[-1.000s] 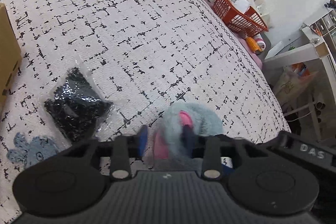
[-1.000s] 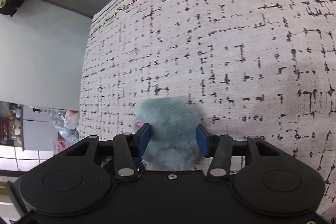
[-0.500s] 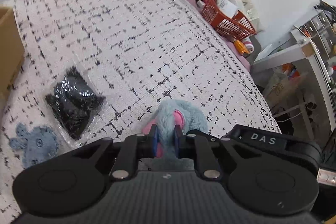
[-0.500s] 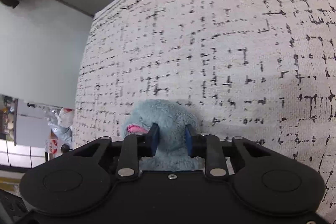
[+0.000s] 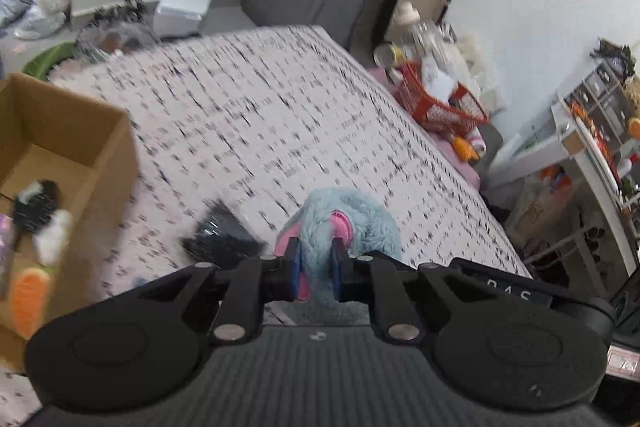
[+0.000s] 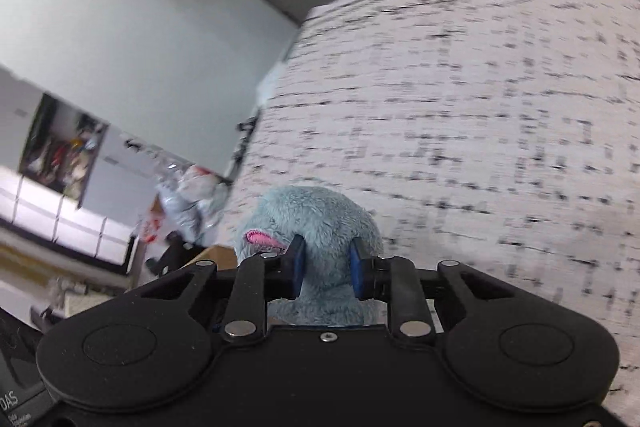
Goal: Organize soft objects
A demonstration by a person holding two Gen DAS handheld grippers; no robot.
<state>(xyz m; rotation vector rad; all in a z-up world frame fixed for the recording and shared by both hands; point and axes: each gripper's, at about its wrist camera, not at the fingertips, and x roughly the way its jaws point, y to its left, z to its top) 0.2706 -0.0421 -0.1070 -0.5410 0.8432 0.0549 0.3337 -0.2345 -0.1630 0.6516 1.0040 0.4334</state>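
Both claws are clamped on the one blue plush toy (image 5: pixel 348 223): the left gripper (image 5: pixel 316 263) pinches a fold of fur beside its pink patch, and the right gripper (image 6: pixel 326 265) squeezes its body, with the toy held above the black-and-white checked bedcover (image 5: pixel 280 131). Beyond lie one black packet (image 5: pixel 220 235) on the cover and, left of it, one open cardboard box (image 5: pixel 92 155) holding several soft things, too blurred to count. One red basket (image 5: pixel 444 107) stands at the bed's far right edge.
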